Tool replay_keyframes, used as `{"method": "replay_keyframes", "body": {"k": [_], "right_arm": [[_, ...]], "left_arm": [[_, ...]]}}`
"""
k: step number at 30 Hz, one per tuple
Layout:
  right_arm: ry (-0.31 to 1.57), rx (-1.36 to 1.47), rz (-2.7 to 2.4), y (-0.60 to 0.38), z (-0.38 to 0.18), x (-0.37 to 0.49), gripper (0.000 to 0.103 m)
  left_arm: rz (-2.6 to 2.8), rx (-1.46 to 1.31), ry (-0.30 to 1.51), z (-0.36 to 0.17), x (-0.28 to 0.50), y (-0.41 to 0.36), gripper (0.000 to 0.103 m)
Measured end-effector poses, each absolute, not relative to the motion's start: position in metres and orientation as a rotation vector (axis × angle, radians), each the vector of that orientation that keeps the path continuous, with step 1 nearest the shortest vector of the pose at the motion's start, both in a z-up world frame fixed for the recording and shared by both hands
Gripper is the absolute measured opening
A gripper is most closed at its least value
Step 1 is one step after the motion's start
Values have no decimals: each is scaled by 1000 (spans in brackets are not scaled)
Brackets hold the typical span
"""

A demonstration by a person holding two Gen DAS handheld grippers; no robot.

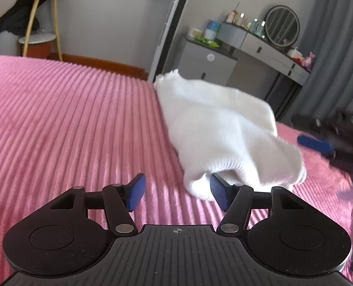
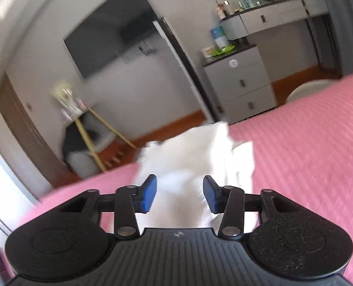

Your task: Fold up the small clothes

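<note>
A small white knitted garment (image 1: 224, 128) lies rumpled on the pink ribbed bedspread (image 1: 69, 119), right of centre in the left wrist view. My left gripper (image 1: 177, 194) is open just in front of it. The garment's near corner rests against the right finger, and nothing is pinched. At the far right, blurred, one of my right gripper's blue pads (image 1: 315, 143) shows beside the cloth's right edge. In the right wrist view the garment (image 2: 190, 152) is blurred, spreading ahead of and beneath my right gripper (image 2: 180, 194). Its jaws stand apart, the pads not pressing on the cloth.
The bed's far edge (image 1: 100, 63) runs behind the garment. Beyond it stand a grey drawer unit (image 2: 243, 83), a vanity desk (image 1: 271, 54) with a round mirror (image 1: 282, 26), a wooden side table (image 1: 43, 23), a wall television (image 2: 109, 31) and a grey curtain (image 1: 338, 47).
</note>
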State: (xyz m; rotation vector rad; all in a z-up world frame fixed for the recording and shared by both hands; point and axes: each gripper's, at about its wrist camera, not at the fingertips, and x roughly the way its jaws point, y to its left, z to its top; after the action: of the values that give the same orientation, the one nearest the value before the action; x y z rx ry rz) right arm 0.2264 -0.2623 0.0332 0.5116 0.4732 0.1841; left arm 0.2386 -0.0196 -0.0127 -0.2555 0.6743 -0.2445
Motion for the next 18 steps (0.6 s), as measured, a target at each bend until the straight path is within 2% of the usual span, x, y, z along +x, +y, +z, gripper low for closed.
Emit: {"method": "replay_keyframes", "body": {"k": [2,6,9,11,12,18], "right_arm": [[455,526,223,-257,30,221,33],[466,497,267,-250,25,232,28],[531,510,212,-253,-3,242,25],[569,499,173,-261,-19,244,13],[569,506,176,-266,-24,242,11],[593,514,211,-276,-39,247,11]], "left_arm": [[-258,-271,643,0,233,-15,65],[-276,-307,589,23,237,-12,74],[-252,-249,602,23,259,-26,74],[-237,-205,637,18,278,-38,72],[-234,-190,650,16,287,-45,72],[-242,-174,753,-3,326,-68,72]]}}
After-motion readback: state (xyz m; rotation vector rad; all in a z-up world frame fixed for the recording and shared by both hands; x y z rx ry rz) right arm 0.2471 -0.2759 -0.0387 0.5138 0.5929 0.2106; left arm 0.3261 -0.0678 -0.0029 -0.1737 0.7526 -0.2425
